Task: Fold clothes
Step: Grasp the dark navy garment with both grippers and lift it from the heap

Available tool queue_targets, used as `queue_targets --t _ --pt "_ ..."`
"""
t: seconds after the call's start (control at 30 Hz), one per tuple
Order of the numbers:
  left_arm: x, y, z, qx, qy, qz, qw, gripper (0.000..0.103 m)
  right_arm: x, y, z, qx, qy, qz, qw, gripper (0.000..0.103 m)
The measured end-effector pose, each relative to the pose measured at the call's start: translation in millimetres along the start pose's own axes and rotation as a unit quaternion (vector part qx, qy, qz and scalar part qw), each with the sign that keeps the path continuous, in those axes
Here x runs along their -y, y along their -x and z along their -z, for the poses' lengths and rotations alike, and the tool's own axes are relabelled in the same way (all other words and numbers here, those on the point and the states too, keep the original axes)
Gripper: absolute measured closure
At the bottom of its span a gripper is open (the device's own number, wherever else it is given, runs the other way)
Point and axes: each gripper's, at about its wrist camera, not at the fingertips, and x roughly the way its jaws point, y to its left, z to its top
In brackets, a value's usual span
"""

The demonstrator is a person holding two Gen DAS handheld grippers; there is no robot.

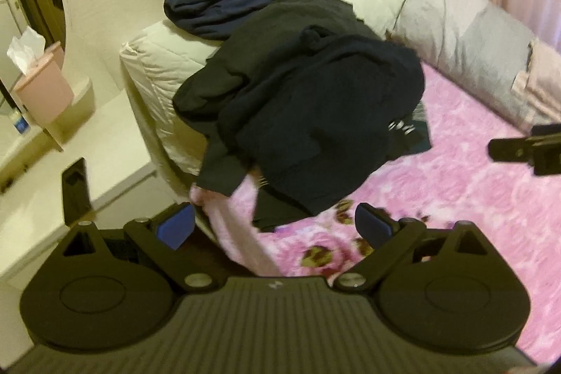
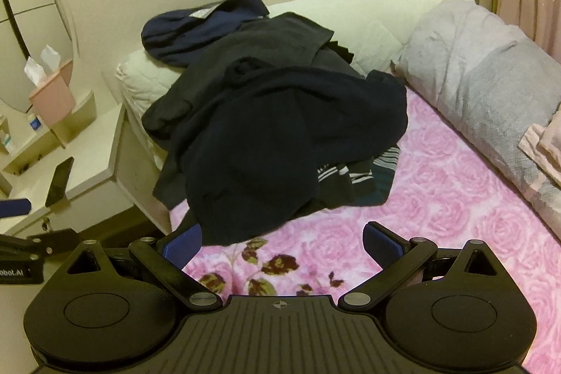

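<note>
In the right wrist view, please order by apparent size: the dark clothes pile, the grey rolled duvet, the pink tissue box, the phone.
1. dark clothes pile
2. grey rolled duvet
3. pink tissue box
4. phone

Box and phone look close; fisheye distortion makes that order unsure.

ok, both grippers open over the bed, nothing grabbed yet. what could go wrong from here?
1. The dark clothes pile is tangled and overlapping; closing on it may lift several garments at once.
2. Its left part hangs over the bed edge and could slide off when pulled.
3. A phone leans on the nightstand near the left gripper; a swing could knock it over.
</note>
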Motion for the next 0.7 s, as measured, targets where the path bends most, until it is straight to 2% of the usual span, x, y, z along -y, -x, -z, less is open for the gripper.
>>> queue_targets --t 0.13,0.33,0.53,0.63,0.7 --pt "-13 -18 -1 -0.003 -0.038 -0.005 0.9993 0.007 -5 -28 -4 -0.007 0.026 0.005 1.000 0.002" --pt "-27 -91 -16 0.004 -0.132 0.025 0.9909 0.007 -13 -72 -11 -0.018 0.066 0.012 0.998 0.002" --pt "-27 -193 -35 0.006 -0.198 0.082 0.9769 0.016 -25 -166 -36 -0.039 0.132 0.026 0.990 0.002" --pt "-21 -239 -39 0.000 -0.218 0.101 0.9708 0.028 -19 -219 -43 -0.059 0.133 0.034 0.989 0.002" --pt "-17 -270 -41 -0.004 -0.230 0.113 0.9666 0.030 -11 -252 -45 -0.073 0.131 0.040 0.988 0.002"
